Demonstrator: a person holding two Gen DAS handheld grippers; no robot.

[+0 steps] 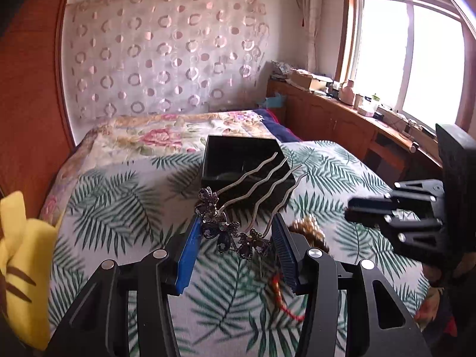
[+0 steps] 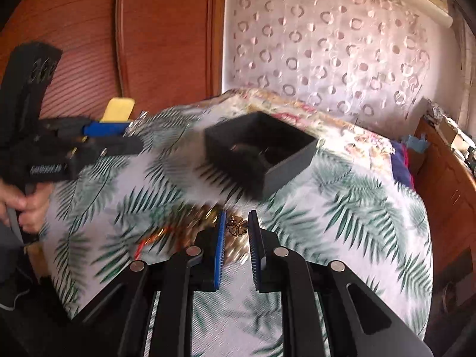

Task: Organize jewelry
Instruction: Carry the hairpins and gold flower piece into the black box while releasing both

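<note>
While my left gripper (image 1: 235,238) hangs above the bed (image 1: 125,208), a hair comb (image 1: 238,208) sits between its blue pads (image 1: 187,255): the dark flower-shaped jewelled end lies across the gap and the four wavy metal prongs point away toward the black box (image 1: 238,160). The jaws stand fairly wide, and the comb's decorated end spans from one pad to the other, so I take it to be pinched there, though the contact on the right pad is hard to see. The black box rests open on the palm-leaf bedspread just beyond the prongs.

Below and to the right of the comb, a cluster of pearl beads (image 1: 309,229) and a red beaded string (image 1: 282,297) lie on the bedspread, partly hidden by my right-hand finger. A yellow plush toy (image 1: 20,267) sits at the left edge of the bed.

My right gripper (image 2: 236,229) is over the same bedspread, with a narrow gap between its jaws. A small gold flower-shaped piece (image 2: 237,226) shows between its fingertips; the picture is blurred with motion, so I cannot tell whether the pads touch it or it lies on the cloth beneath. The black box stands farther ahead of it, to the right.
</note>
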